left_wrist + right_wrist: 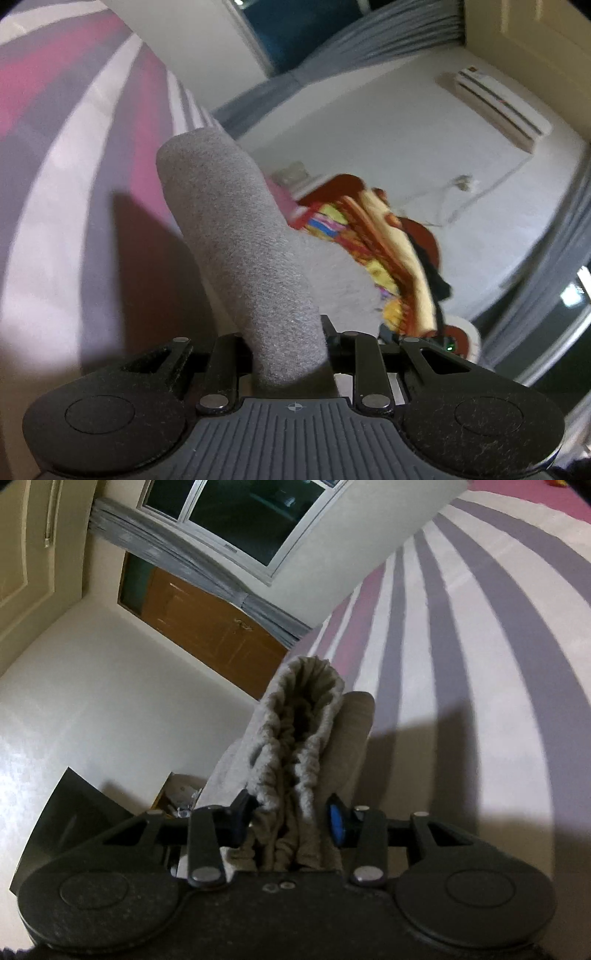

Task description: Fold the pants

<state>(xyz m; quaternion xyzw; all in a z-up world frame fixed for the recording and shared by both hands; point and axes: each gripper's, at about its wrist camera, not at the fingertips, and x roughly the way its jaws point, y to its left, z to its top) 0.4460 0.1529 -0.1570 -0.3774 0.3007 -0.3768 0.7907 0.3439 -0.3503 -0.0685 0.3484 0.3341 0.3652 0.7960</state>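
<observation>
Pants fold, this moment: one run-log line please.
left gripper: shut on pants | right gripper: shut on gathered waistband | pants lifted over striped bedsheet

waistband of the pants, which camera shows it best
The right wrist view. There the gathered waistband of the grey pants stands bunched between the right gripper fingers, its ruffled edge facing the camera. The left wrist view shows only a smooth fold of the pants in the left gripper, no waistband.

Pants [236, 236] rise from the left gripper [291, 354] at lower centre; striped bedsheet [74, 166] at left, blanket pile [376, 243] at right.
</observation>
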